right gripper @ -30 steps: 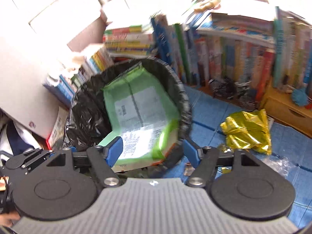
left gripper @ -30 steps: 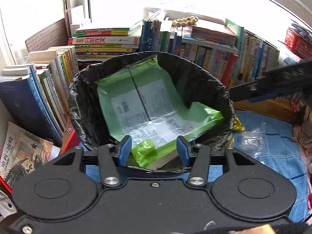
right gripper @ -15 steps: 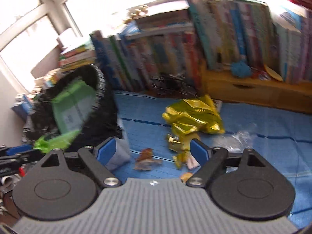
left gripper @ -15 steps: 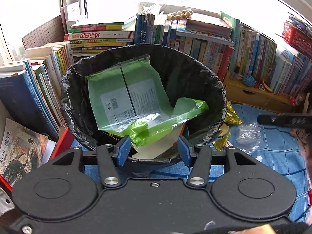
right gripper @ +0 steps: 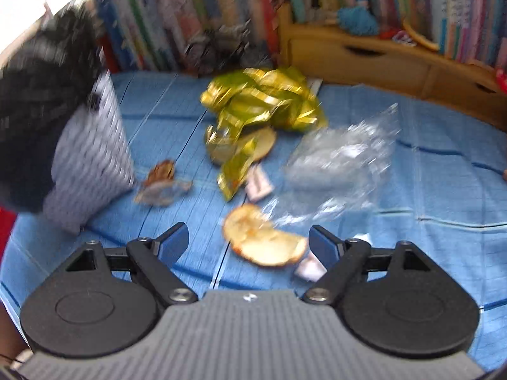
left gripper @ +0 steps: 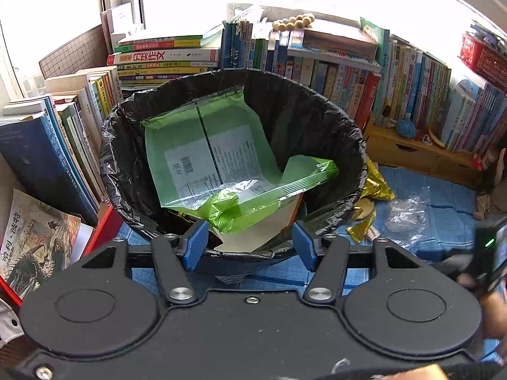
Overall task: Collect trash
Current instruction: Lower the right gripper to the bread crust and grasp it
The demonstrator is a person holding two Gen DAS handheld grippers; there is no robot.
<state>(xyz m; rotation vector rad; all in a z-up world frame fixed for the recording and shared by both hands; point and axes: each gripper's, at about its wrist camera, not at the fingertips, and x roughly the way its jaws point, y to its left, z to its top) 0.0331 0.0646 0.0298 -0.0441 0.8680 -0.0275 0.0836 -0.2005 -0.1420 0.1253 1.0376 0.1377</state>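
My left tongs [left gripper: 250, 247] hang spread and empty at the near rim of the black-lined trash bin [left gripper: 336, 120]. A green wrapper [left gripper: 215, 158] lies inside it; a gold wrapper [left gripper: 375, 186] sits just right of it.

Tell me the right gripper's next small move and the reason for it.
Probably lower the right gripper onto the pale peel piece and close. Its fingers are spread open and empty, with that scrap lying on the blue mat right between them. The bin already holds the green wrapper, while this litter is still on the mat.

Bin [left gripper: 332, 120] mouth seemingly half blocked
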